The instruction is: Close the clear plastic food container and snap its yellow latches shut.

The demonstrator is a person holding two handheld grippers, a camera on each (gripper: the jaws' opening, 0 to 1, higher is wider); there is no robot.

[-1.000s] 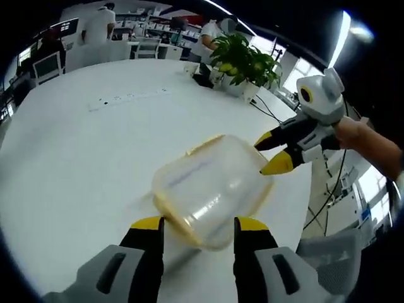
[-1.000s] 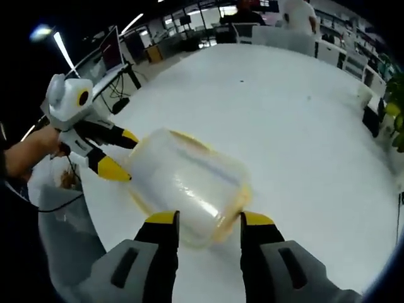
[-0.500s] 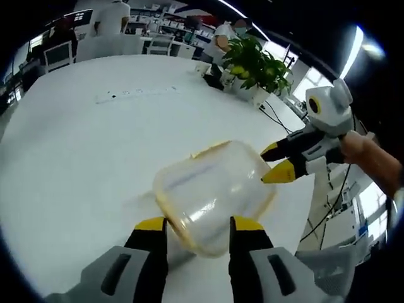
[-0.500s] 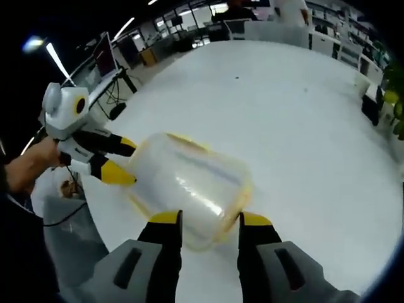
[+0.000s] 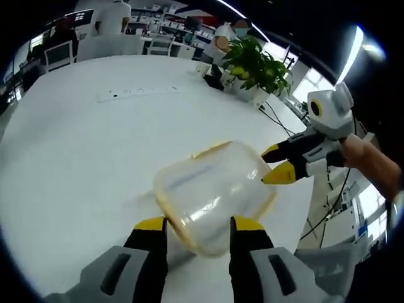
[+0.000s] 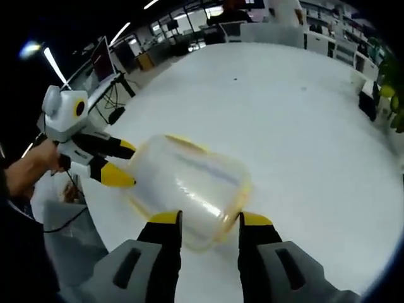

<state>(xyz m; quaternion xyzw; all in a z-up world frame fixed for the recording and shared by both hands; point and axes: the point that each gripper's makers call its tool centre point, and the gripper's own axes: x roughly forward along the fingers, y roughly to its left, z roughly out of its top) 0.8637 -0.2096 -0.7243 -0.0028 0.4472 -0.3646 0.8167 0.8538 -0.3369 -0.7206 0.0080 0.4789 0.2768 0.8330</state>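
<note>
left gripper [image 5: 198,224] at 6 o'clock, jaws apart, flanking near end of clear container [image 5: 211,192], touching unclear, likely bracing | container mid-frame on white table [image 5: 76,151], lid on, yellow latches [image 5: 208,149] | right gripper [image 5: 279,165] at 3 o'clock, jaws parted, tips beside far end, grip undeterminable.

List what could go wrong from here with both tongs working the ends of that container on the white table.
1. The container sits close to the table edge, so a hard push from the left tongs could slide it toward the drop.
2. The right tongs and left tongs press opposite ends; uneven force may tip or spin it.
3. The yellow latches are thin, and the open tips might slip past and leave one unsnapped.
</note>
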